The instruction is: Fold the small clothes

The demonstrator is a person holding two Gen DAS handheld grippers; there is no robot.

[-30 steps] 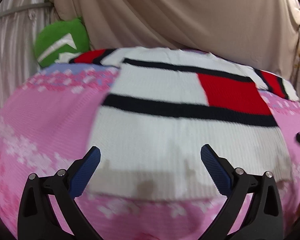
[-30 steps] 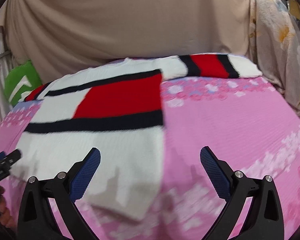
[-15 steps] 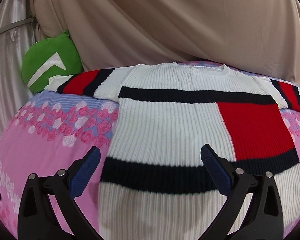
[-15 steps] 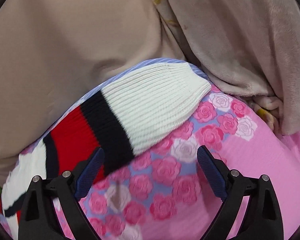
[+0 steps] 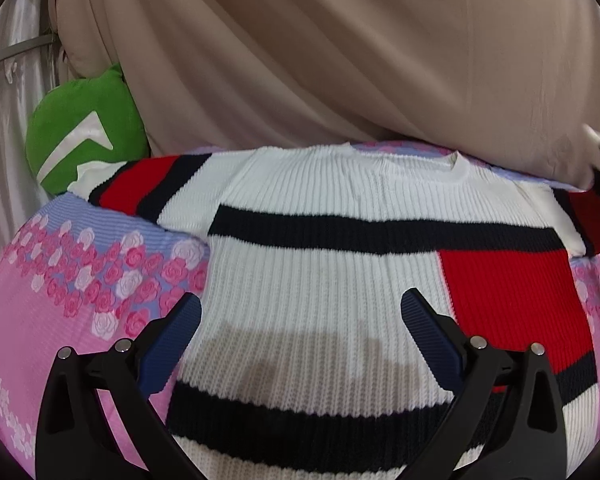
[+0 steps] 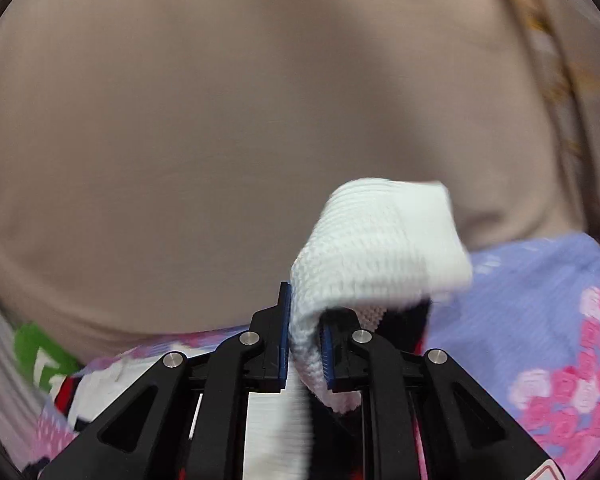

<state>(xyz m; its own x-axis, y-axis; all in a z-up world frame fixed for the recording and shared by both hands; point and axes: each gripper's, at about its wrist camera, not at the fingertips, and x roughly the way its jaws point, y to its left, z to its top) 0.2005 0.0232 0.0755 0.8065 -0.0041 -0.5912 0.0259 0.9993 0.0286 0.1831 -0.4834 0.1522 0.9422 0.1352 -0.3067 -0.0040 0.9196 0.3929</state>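
Gripping the white cuff (image 6: 376, 240), the right gripper (image 6: 304, 356) is clenched on the sweater (image 5: 340, 280) sleeve, at 3 o'clock of the body lying flat on pink bedding (image 5: 60, 280). Left gripper (image 5: 300, 336) is hovering w/ jaws spread, holding nothing. Sleeve should prob. be carried across toward 9 o'clock, kept taut. No containers visible.

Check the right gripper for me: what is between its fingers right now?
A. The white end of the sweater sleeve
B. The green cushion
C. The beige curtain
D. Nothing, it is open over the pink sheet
A: in the right wrist view the right gripper has its blue pads closed on the white ribbed sleeve of the sweater, lifted off the sheet.
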